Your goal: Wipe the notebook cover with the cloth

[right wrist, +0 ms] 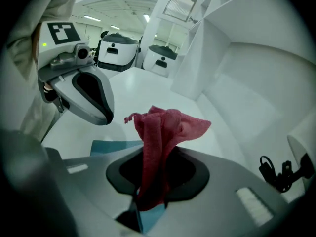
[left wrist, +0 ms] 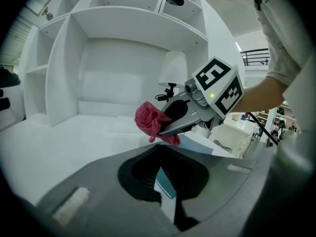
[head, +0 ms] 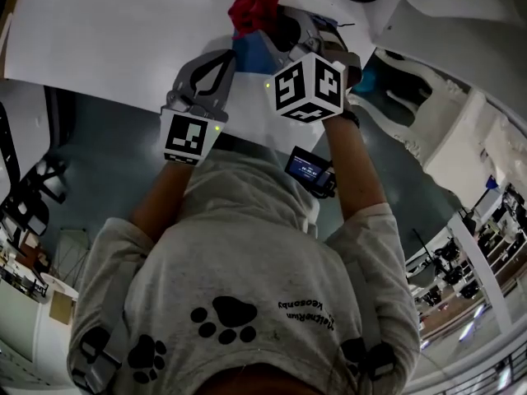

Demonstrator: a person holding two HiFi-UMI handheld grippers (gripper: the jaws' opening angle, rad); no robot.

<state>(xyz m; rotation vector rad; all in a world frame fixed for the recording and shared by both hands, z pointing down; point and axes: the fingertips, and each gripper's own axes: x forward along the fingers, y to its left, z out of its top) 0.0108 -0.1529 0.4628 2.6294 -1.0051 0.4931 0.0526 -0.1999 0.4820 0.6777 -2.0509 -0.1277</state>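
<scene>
The left gripper (left wrist: 160, 164) is shut tight on the blue notebook (left wrist: 166, 184). The right gripper (right wrist: 150, 201) pinches the red cloth (right wrist: 163, 132), just by the notebook's far end. Both hang over the white table (left wrist: 59, 142).

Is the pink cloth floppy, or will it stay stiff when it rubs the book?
Probably floppy: the cloth bunches and folds above the right gripper pinching it. It looks light, since its loose corner stands up unsupported. It would likely squash flat against the notebook.
</scene>
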